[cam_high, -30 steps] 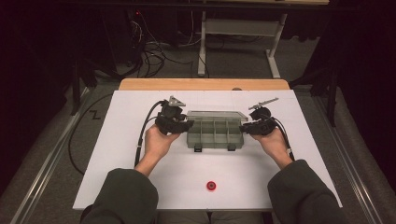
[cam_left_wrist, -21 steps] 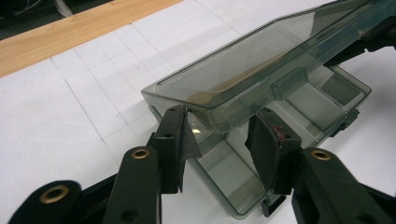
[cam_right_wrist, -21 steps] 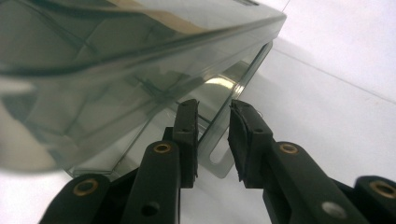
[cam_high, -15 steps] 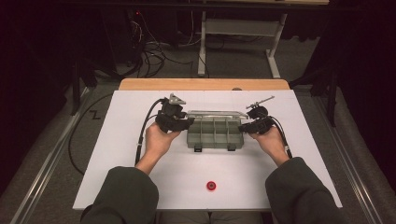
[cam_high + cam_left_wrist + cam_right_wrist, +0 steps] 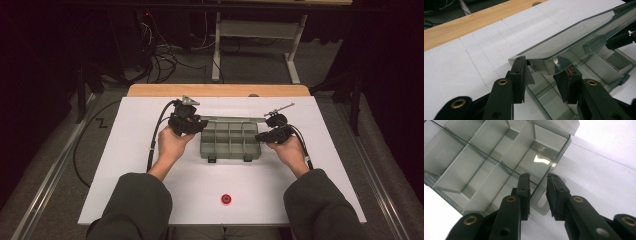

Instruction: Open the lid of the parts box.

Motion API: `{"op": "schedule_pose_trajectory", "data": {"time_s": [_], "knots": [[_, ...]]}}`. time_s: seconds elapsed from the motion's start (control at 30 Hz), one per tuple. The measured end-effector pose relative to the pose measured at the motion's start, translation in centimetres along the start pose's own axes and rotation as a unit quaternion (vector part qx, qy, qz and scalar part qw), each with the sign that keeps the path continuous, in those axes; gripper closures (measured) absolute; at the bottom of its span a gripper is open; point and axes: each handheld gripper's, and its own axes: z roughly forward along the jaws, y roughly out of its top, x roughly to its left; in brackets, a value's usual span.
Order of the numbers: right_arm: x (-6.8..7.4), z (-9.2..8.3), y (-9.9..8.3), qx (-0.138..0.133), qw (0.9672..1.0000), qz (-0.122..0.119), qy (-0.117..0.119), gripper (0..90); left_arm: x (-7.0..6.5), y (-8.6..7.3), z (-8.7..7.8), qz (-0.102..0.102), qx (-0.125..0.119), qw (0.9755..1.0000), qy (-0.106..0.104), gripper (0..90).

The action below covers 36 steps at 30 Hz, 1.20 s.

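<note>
Box (image 5: pixel 229 141) between both grippers: left gripper (image 5: pixel 544 75), jaws just closing, straddles the lid (image 5: pixel 574 42) corner; right gripper (image 5: pixel 538 192) straddles the side tab (image 5: pixel 541 203), part-open.

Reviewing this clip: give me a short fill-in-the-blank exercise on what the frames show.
1. The clear organiser box has its lid ____.
2. The left gripper has its jaws around the lid's ____.
3. The small round thing near the person is ____ in colour.
4. The right gripper straddles the box's ____.

Missing words: open; corner; red; wall
</note>
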Motion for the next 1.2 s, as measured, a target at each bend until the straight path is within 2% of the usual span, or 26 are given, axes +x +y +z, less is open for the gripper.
{"op": "schedule_pose_trajectory", "data": {"time_s": [0.33, 0.53, 0.57, 0.67, 0.73, 1.0, 1.2], "knots": [[0.0, 0.0, 0.0, -0.002, 1.0000, -0.004, -0.002, 75.3, 1.1, 0.5, 0.9, -0.014, -0.004, 0.9999, -0.006, 67.2], [0.0, 0.0, -0.1, -0.002, 1.0000, -0.005, -0.002, 75.3, 1.3, 0.9, 1.2, -0.014, -0.003, 0.9999, 0.001, 69.0], [0.0, 0.0, 0.0, -0.002, 1.0000, -0.005, -0.002, 75.3, 1.5, 0.9, 1.2, -0.007, 0.005, 1.0000, 0.001, 69.4], [0.0, 0.0, 0.0, 0.000, 1.0000, -0.003, -0.001, 75.3, 1.7, 1.0, 1.5, -0.012, 0.005, 0.9999, 0.002, 70.0], [0.0, 0.0, 0.0, 0.001, 1.0000, -0.002, 0.000, 75.3, 1.8, 1.1, 1.9, -0.022, -0.003, 0.9998, 0.005, 70.2], [0.1, 0.0, 0.0, 0.002, 1.0000, -0.004, -0.003, 75.3, 2.3, 1.1, 3.3, -0.029, 0.010, 0.9994, 0.014, 70.8], [0.2, 0.0, 0.1, 0.004, 0.9999, -0.009, -0.006, 75.5, 2.7, 1.1, 4.1, -0.037, 0.009, 0.9991, 0.019, 72.0]]}}
